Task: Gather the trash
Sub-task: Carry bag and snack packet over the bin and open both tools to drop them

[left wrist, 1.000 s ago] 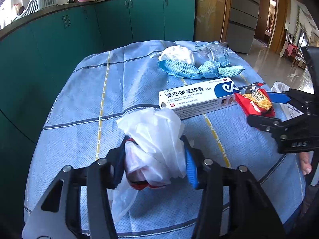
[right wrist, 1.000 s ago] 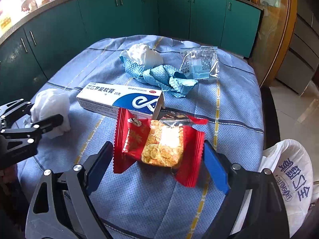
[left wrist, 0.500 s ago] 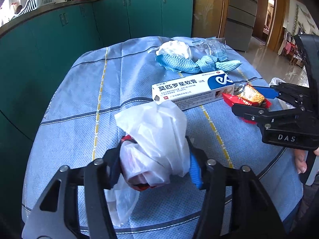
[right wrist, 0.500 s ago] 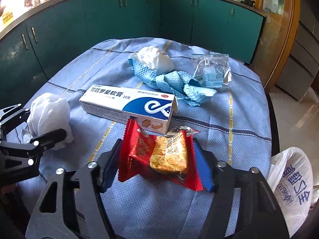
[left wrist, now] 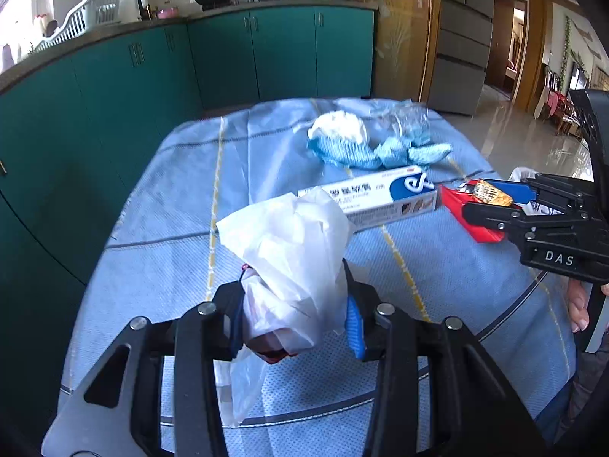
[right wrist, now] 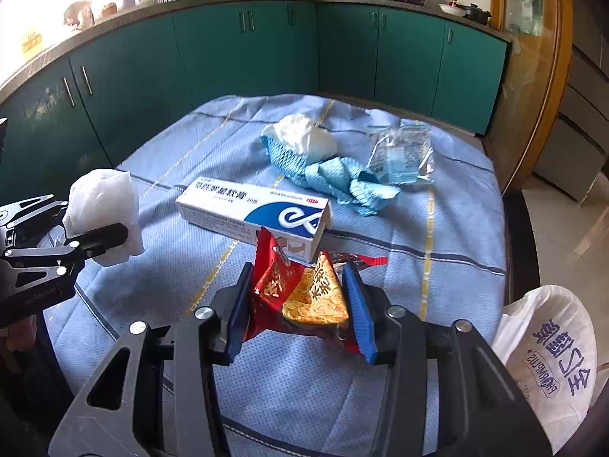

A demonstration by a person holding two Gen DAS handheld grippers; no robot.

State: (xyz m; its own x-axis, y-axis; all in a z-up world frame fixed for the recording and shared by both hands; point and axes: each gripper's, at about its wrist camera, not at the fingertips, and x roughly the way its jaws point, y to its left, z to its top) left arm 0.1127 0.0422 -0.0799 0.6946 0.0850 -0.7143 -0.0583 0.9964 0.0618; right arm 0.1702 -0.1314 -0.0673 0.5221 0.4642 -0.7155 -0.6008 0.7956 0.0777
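Both hands are loaded, probably so two bits of trash go in one trip; the left gripper is pinched narrow around a crumpled white tissue wad, lifted off the blue tablecloth; the right gripper squeezes a red snack wrapper, folding it upward; the white plastic bag waits just off the table edge, right side; ointment box and blue cloth not yet picked up.

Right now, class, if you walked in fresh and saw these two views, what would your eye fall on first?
The red snack wrapper, crumpled between the right gripper's blue fingers at the near edge of the table. Next, the white bag bunched in the left gripper. Behind them, mid-table, lies a long white-and-blue box, with a blue cloth beyond it.
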